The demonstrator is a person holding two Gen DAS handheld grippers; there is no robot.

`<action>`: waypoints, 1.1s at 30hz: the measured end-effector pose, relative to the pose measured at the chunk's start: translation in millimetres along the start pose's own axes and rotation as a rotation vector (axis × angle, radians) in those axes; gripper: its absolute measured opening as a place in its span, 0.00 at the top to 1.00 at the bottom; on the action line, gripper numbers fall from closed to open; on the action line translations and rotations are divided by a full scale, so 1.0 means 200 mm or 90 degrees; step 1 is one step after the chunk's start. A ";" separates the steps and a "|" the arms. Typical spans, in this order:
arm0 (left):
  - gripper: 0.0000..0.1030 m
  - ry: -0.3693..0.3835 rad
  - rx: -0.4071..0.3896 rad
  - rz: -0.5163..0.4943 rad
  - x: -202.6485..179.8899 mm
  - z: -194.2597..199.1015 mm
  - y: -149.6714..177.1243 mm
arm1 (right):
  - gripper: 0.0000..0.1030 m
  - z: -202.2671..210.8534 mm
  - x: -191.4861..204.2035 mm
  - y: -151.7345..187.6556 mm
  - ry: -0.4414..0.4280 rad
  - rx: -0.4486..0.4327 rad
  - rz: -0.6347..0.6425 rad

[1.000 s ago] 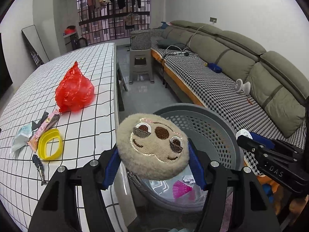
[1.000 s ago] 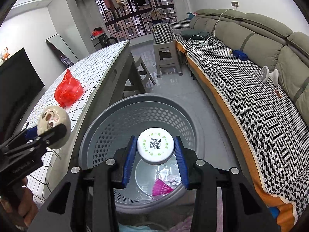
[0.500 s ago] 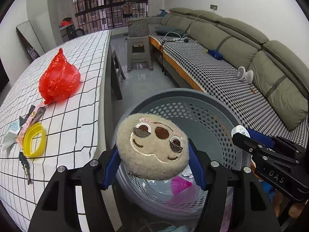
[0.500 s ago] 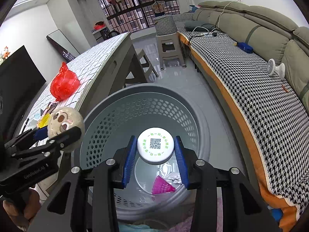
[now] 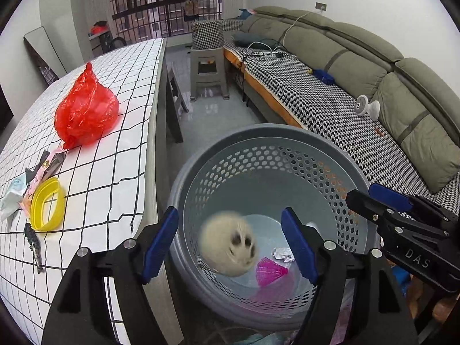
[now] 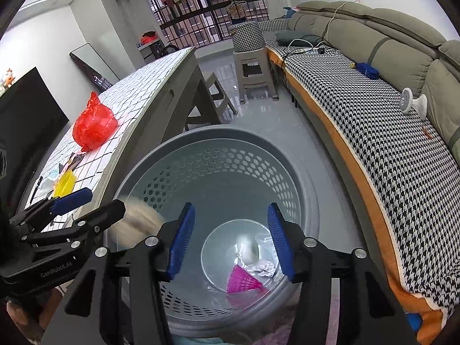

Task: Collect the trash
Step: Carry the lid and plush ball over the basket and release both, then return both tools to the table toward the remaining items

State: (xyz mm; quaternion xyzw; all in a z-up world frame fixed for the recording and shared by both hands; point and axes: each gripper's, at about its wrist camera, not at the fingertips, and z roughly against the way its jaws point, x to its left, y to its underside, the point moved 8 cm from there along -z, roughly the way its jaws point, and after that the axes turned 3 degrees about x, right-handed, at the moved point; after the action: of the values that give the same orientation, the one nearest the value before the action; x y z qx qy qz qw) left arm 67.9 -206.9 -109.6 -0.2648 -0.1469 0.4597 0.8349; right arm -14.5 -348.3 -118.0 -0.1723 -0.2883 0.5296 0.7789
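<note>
Trash is partly in the grey perforated basket (image 5: pixel 270 141) already: a pink shuttlecock (image 5: pixel 270 268) and a crumpled white scrap (image 5: pixel 283 254) lie on its floor. A round plush face (image 5: pixel 228 247) shows blurred inside the basket below the left claw (image 5: pixel 230 237), and a small pale blur (image 6: pixel 247 247) inside the basket below the right claw (image 6: pixel 230 237) is probably the white disc. Both claws have just been opening; their blue pads stand apart with nothing pressed between them.

Risks, as I judge them:
- The plush face sits towards the basket's tabletop-side wall in the left view. If it is still falling, it could glance off the wall or rim and bounce out.
- The hard disc may skip on the basket's smooth floor, though the tall walls should keep it in.
- Both claws hang over the basket, near each other. A careless swing back to the tabletop could knock them together or tip the basket.
- More trash waits on the tabletop (image 5: pixel 115 149) beside the basket: a red plastic bag (image 5: pixel 86 109), a yellow ring (image 5: pixel 47 204), wrappers (image 5: pixel 43 169) and a thin dark piece (image 5: pixel 34 241). The bag is slippery and soft, so a shallow pinch could let it slide.

The tabletop carries a white cloth with a black grid. The basket stands on a glossy grey floor between tabletop and a long olive sofa (image 5: pixel 359 57) with a houndstooth cover. Beyond the basket are a stool and a barred window with hanging clothes.
</note>
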 end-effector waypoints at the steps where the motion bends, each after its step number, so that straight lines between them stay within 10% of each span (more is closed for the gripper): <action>1: 0.29 -0.001 0.000 0.000 0.00 0.00 0.00 | 0.51 0.00 0.00 0.00 0.001 0.000 -0.001; 33: 0.07 -0.056 -0.082 0.044 0.17 0.27 0.00 | 0.44 0.18 0.17 0.02 0.008 -0.047 0.036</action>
State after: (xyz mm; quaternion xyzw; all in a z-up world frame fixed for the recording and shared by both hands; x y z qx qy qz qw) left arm 60.8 -161.2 -65.7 -0.3021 -0.2032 0.4887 0.7928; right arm -31.9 -317.0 -83.0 -0.2121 -0.2980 0.5391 0.7586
